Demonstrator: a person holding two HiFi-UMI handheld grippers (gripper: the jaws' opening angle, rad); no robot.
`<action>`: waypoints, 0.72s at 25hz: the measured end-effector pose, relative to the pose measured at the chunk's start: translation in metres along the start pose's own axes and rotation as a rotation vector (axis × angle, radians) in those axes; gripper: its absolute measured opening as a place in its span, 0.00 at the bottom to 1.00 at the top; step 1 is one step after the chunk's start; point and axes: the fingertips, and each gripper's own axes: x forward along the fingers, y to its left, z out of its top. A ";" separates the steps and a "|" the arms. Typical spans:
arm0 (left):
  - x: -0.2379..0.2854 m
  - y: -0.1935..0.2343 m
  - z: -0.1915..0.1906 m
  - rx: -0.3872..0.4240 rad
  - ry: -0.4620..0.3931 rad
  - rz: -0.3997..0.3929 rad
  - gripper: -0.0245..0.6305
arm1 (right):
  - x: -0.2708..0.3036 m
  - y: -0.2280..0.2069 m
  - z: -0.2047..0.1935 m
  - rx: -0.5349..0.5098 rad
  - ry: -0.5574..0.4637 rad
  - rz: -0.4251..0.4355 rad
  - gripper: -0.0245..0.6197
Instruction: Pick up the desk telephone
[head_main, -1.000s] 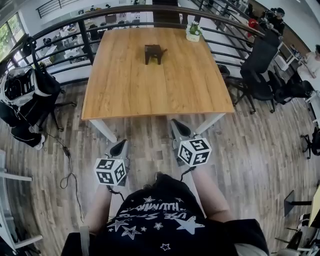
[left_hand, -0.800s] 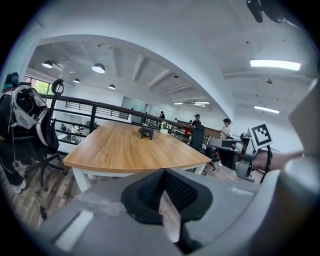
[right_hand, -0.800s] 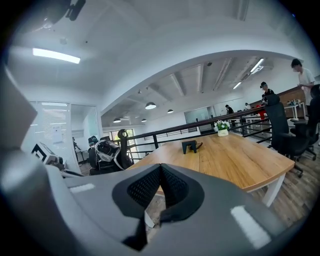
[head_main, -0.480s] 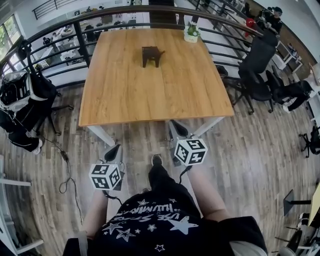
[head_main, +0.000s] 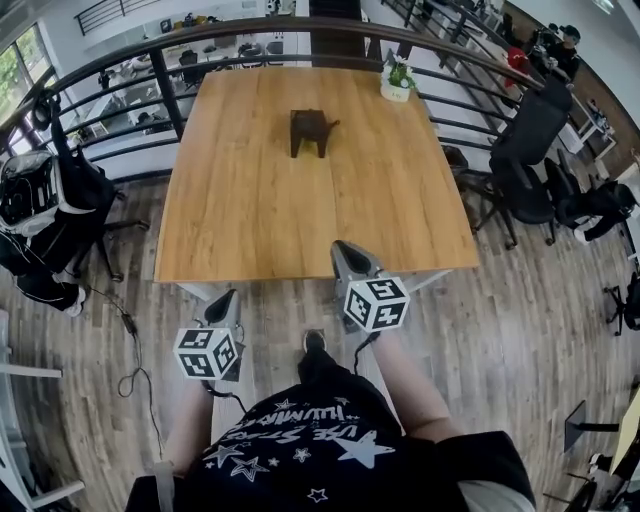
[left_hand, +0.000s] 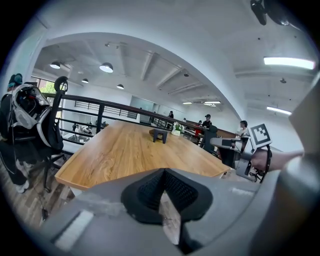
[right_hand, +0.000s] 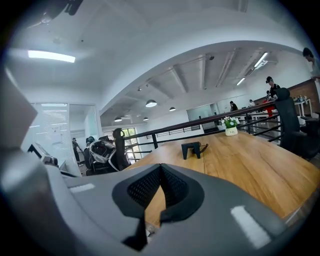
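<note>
the telephone (head_main: 312, 130) lies at about twelve o'clock from the right gripper (head_main: 347, 256), the nearer one, and one o'clock from the left gripper (head_main: 226, 302), both closed and empty.

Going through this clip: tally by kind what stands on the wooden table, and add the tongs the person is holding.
Desk telephone: 1
Potted plant: 1
Tongs: 2, left tongs and right tongs, both shut and empty
Total: 4
</note>
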 end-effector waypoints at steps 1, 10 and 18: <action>0.009 0.001 0.003 -0.001 0.005 0.001 0.04 | 0.006 -0.006 0.002 0.002 0.003 0.000 0.04; 0.081 0.011 0.030 -0.021 0.030 0.025 0.04 | 0.056 -0.067 0.014 0.034 0.052 0.010 0.04; 0.123 0.010 0.060 -0.012 0.029 0.054 0.04 | 0.104 -0.094 0.027 0.076 0.072 0.051 0.04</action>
